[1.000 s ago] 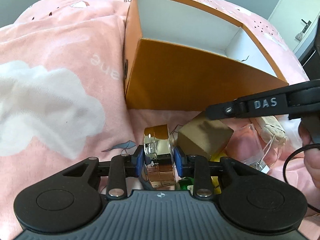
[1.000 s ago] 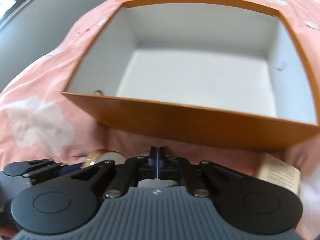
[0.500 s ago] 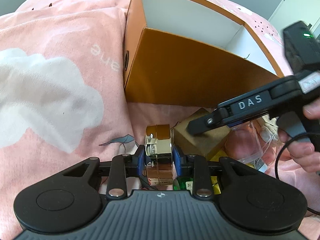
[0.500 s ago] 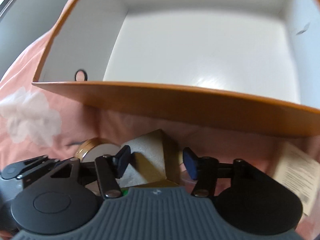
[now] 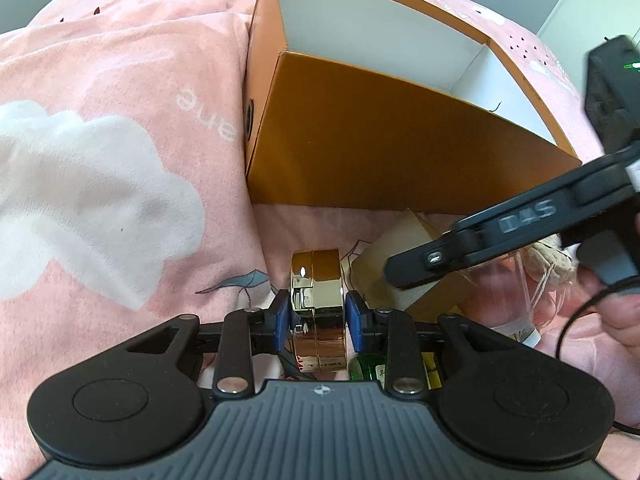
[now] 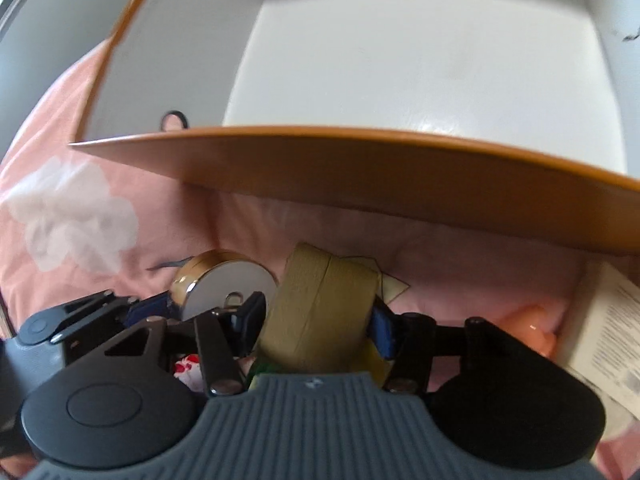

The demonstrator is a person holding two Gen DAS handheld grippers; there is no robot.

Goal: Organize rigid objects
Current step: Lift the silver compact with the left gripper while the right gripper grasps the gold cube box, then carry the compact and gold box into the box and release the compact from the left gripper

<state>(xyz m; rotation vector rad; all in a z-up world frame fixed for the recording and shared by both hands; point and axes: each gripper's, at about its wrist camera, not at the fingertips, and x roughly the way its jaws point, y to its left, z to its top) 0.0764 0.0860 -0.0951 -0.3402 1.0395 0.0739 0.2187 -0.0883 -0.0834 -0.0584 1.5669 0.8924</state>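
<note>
My left gripper (image 5: 316, 316) is shut on a round gold case (image 5: 316, 280) standing on edge on the pink quilt. The same gold case (image 6: 232, 284) shows left of centre in the right wrist view. My right gripper (image 6: 318, 324) straddles a tan cardboard box (image 6: 320, 300), and its jaws are closing. The right pad is against the box and the left pad stands just off it. That tan box (image 5: 400, 240) lies right of the gold case, partly hidden by a right gripper finger (image 5: 460, 256). Just behind both stands an empty orange box (image 5: 380, 152) with a white inside (image 6: 400, 60).
A clear plastic container (image 5: 516, 292), a green item (image 5: 368, 368) and a white printed carton (image 6: 600, 320) crowd the quilt around the tan box. A hand (image 5: 620, 312) holds the right gripper. The pink quilt (image 5: 120, 160) spreads out to the left.
My right gripper opened from shut, dropped down over the tan box, and its jaws have since narrowed around it. The left gripper has kept its hold on the gold case without moving.
</note>
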